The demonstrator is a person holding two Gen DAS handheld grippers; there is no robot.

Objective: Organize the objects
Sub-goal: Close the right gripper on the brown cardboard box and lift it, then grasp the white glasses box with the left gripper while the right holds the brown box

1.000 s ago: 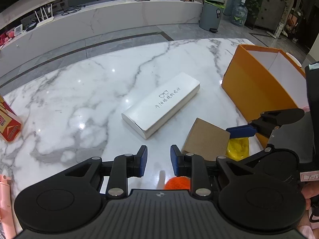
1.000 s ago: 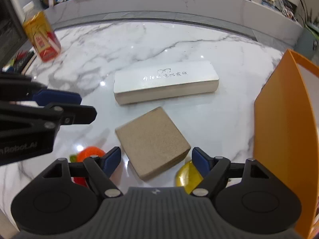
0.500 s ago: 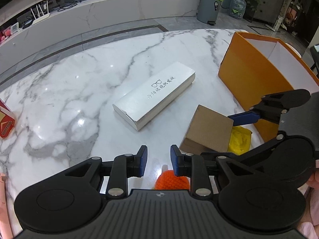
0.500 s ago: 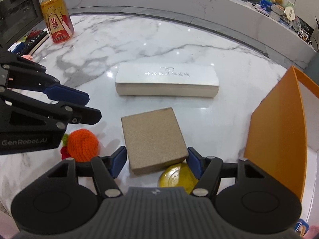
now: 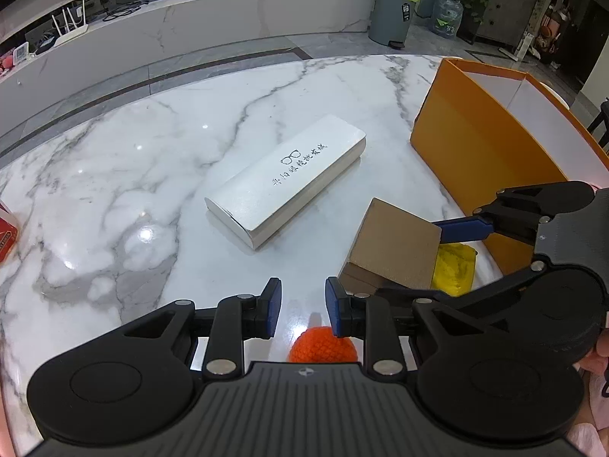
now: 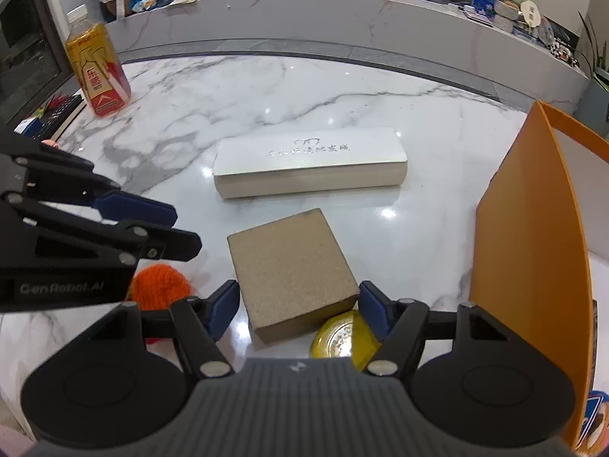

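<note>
A flat brown box (image 6: 293,266) lies on the marble table (image 6: 266,95), partly over a yellow gold-lidded item (image 6: 342,337). My right gripper (image 6: 298,304) straddles the box's near end. Its right pad is at the box's corner, and a sliver of table shows beside the left pad. In the left wrist view, one blue pad (image 5: 460,228) of it meets the brown box (image 5: 396,243). My left gripper (image 5: 303,312) hovers just to the left with a narrow empty gap, above an orange knitted ball (image 5: 323,344). A white glasses case (image 5: 289,175) lies further back.
A tall orange box (image 6: 533,228) with a white inside stands open at the right. A yellow and red drink bottle (image 6: 99,72) stands at the far left of the table. Dark items lie at the table's left edge. Beyond the table runs a long marble counter.
The right gripper's jaws have narrowed around the brown box and its view has swung to line up with it. The left gripper has barely shifted, and the orange ball shows more beneath it.
</note>
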